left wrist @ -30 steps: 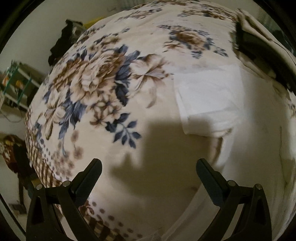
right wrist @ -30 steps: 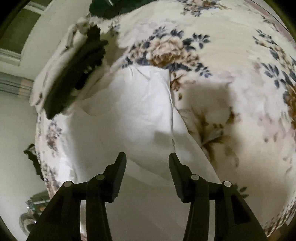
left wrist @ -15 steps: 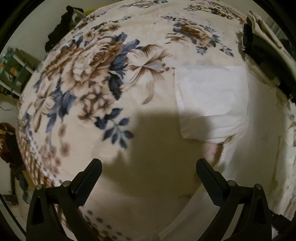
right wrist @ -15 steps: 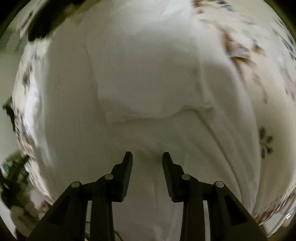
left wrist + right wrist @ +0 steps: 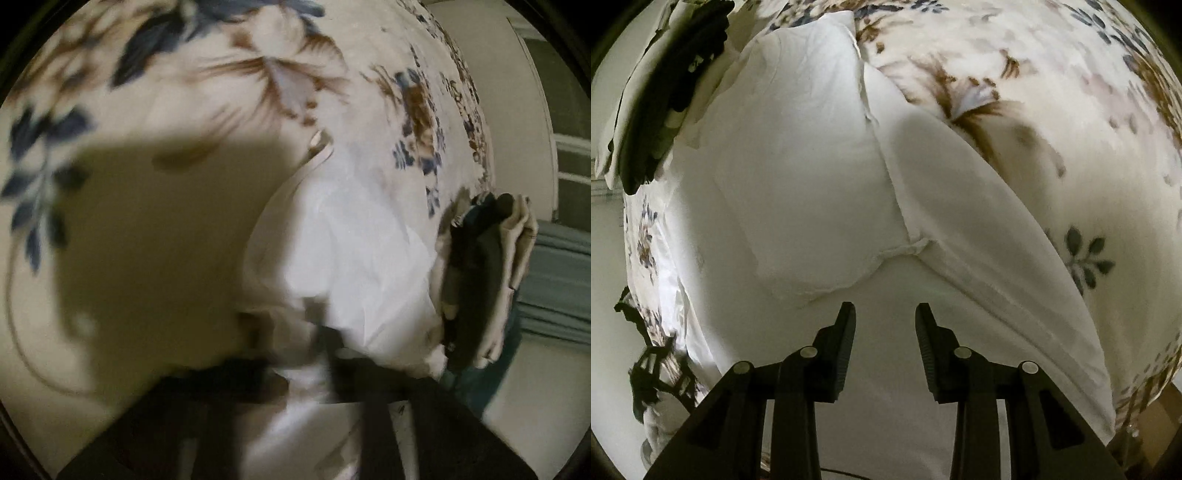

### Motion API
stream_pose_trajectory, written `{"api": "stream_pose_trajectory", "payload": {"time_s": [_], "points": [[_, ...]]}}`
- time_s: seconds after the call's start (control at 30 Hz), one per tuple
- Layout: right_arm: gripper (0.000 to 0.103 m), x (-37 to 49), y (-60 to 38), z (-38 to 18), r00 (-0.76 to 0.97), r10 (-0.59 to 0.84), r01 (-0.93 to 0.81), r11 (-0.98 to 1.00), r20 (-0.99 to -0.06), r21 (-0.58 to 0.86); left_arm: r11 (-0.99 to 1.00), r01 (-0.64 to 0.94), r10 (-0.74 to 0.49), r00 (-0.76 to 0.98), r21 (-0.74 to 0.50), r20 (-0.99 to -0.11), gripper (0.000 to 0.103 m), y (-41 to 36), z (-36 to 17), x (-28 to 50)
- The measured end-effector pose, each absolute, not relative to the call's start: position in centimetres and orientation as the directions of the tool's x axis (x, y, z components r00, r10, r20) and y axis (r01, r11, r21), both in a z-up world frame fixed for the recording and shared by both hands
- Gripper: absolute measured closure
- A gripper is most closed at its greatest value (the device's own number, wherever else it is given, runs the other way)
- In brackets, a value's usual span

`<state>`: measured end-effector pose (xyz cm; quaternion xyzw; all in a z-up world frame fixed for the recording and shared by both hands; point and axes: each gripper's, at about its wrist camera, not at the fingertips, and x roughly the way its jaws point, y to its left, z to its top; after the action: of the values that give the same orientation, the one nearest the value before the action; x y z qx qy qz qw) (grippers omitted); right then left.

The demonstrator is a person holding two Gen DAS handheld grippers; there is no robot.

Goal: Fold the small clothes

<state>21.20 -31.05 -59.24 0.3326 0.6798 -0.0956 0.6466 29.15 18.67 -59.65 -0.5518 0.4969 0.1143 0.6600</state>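
Observation:
A white garment (image 5: 812,177) lies on the floral blanket (image 5: 1052,92), partly folded, with a doubled panel on top and a flat layer under it. My right gripper (image 5: 885,317) is open, its fingers just above the garment's near part, below the folded panel's edge. In the left wrist view the same white garment (image 5: 362,258) shows at centre right. My left gripper (image 5: 303,373) is heavily blurred over the garment's near edge; how its jaws stand cannot be told.
A stack of folded dark and beige clothes (image 5: 484,280) sits beside the garment near the bed's edge; it also shows in the right wrist view (image 5: 665,85) at top left. The floor and a wall lie beyond the bed edge.
My left gripper has swung fast to the right, over the white garment. My right gripper has drawn back slightly and opened a little wider; the garment's folded panel lies as before.

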Motion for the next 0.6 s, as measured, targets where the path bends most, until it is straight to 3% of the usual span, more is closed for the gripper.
{"api": "stream_pose_trajectory", "payload": {"time_s": [0.07,0.23,0.37,0.5,0.6], "points": [[0.067,20.7,-30.8,-59.1,0.056,0.328,0.576,0.761,-0.943,0.299,0.474,-0.647,-0.343,0.489,-0.597,-0.802,0.099,18.0,-57.7,30.5],[0.067,19.9,-32.3,-59.0,0.035,0.333,0.592,0.753,-0.942,0.288,0.893,-0.219,-0.242,0.5,-0.392,-0.832,0.099,8.9,-49.5,33.9],[0.067,18.2,-32.9,-59.5,0.012,0.338,0.611,0.742,-0.941,0.275,0.957,0.107,-0.29,0.437,-0.27,-0.851,0.099,-1.6,-48.0,33.3],[0.067,16.7,-34.2,-59.2,-0.001,0.352,0.628,0.729,-0.936,0.274,0.933,0.282,-0.305,0.282,-0.225,-0.91,0.094,-8.8,-50.7,30.4],[0.067,16.0,-35.4,-58.4,-0.001,0.357,0.624,0.73,-0.934,0.278,0.928,0.346,-0.23,0.248,-0.135,-0.941,0.092,-10.6,-52.0,28.0]]}}
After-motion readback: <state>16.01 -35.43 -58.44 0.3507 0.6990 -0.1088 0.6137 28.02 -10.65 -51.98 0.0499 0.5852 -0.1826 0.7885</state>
